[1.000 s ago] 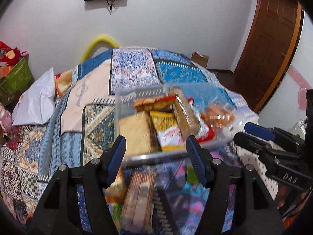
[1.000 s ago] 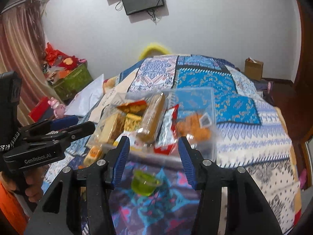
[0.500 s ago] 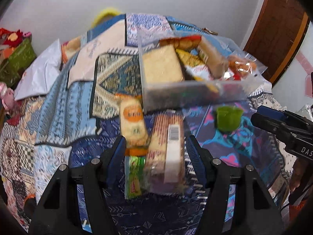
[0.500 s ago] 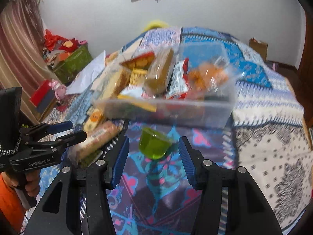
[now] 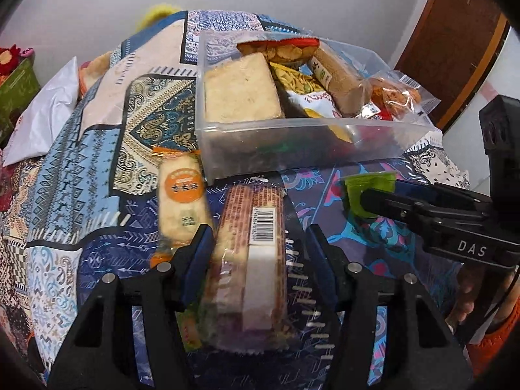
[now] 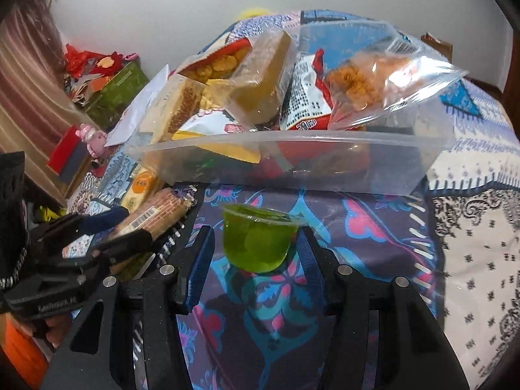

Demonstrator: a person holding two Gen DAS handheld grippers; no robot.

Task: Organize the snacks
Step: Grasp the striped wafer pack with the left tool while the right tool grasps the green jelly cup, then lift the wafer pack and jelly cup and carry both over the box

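A clear plastic bin (image 5: 292, 143) (image 6: 325, 162) on the bed holds several snack packets. In front of it lies a long wafer packet (image 5: 253, 247) (image 6: 156, 211) with a barcode. My left gripper (image 5: 258, 260) (image 6: 136, 226) straddles it with its jaws closing; a gap still shows at the right finger. An orange-labelled cracker packet (image 5: 183, 201) (image 6: 143, 185) lies just left of it. A green jelly cup (image 6: 256, 243) (image 5: 367, 188) stands upright between the fingers of my right gripper (image 6: 256, 260) (image 5: 383, 191), which is open, with a gap on the left side.
A patterned bedspread (image 5: 81, 195) covers the bed. A white bag (image 5: 42, 113) and a green box (image 6: 120, 91) are at the left, a wooden door (image 5: 455, 32) at the right. A green wrapper (image 5: 188, 328) peeks from under the wafer packet. A hand (image 5: 468, 295) holds the right gripper.
Both grippers have come down toward the bed. The wafer packet now lies between the left fingers, which have narrowed, and the jelly cup stands between the right fingers.
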